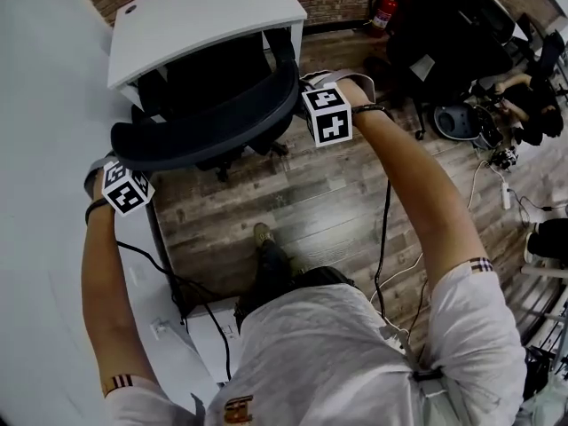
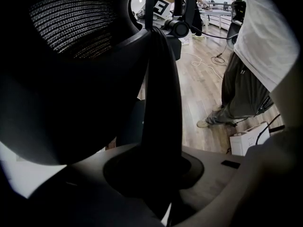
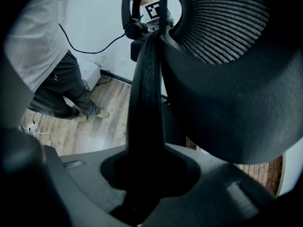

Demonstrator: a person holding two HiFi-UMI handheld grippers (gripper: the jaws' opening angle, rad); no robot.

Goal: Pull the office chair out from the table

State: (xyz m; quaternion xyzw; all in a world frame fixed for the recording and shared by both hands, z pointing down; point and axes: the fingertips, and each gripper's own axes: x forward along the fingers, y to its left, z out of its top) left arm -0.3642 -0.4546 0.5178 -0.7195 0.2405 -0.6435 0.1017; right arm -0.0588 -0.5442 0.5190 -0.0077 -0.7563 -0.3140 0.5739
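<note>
A black office chair (image 1: pixel 213 105) stands with its seat under the white table (image 1: pixel 204 20); its curved mesh backrest faces me. My left gripper (image 1: pixel 118 160) is shut on the backrest's left end and my right gripper (image 1: pixel 303 96) on its right end. In the left gripper view the backrest's black rim (image 2: pixel 161 93) runs straight down into the left gripper (image 2: pixel 156 176), with mesh (image 2: pixel 71 20) above. In the right gripper view the rim (image 3: pixel 147 89) drops the same way into the right gripper (image 3: pixel 144 178). The fingertips are hidden by the rim in every view.
A white wall (image 1: pixel 44 105) runs along the left. Black cables (image 1: pixel 383 229) trail over the wood floor (image 1: pixel 337 211), where my foot (image 1: pixel 263 235) stands behind the chair. Other dark chairs (image 1: pixel 444 34) and a red fire extinguisher (image 1: pixel 383 9) are at the back right.
</note>
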